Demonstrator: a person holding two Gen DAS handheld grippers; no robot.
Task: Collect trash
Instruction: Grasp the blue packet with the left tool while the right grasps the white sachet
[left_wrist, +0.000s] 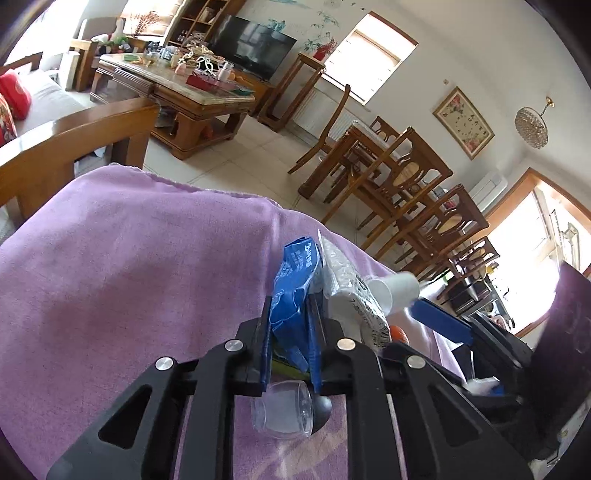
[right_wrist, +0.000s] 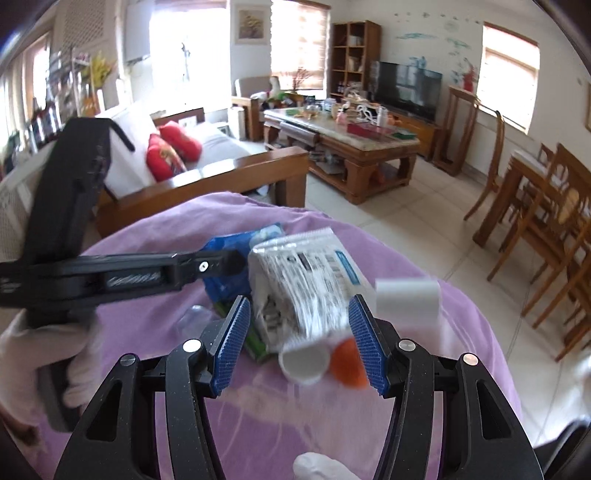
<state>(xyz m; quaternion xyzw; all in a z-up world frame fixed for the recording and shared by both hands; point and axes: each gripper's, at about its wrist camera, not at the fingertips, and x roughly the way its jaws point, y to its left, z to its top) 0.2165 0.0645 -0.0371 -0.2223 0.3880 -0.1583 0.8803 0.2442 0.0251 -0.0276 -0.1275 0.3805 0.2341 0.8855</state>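
Living room, purple cloth (left_wrist: 129, 266): our left gripper (left_wrist: 290, 325) pinches the blue wrapper (left_wrist: 295, 280) — right gripper (right_wrist: 299, 339), half-open, straddles the white packet (right_wrist: 299, 284) — grip unclear.

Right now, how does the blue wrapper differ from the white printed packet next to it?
The blue wrapper is plain blue and crumpled; the white printed packet is white with black print and looks bulkier. The left gripper is shut on the blue wrapper, while the white printed packet sits between the right gripper's open jaws, not pressed. Both rest on the purple cloth among the other trash.
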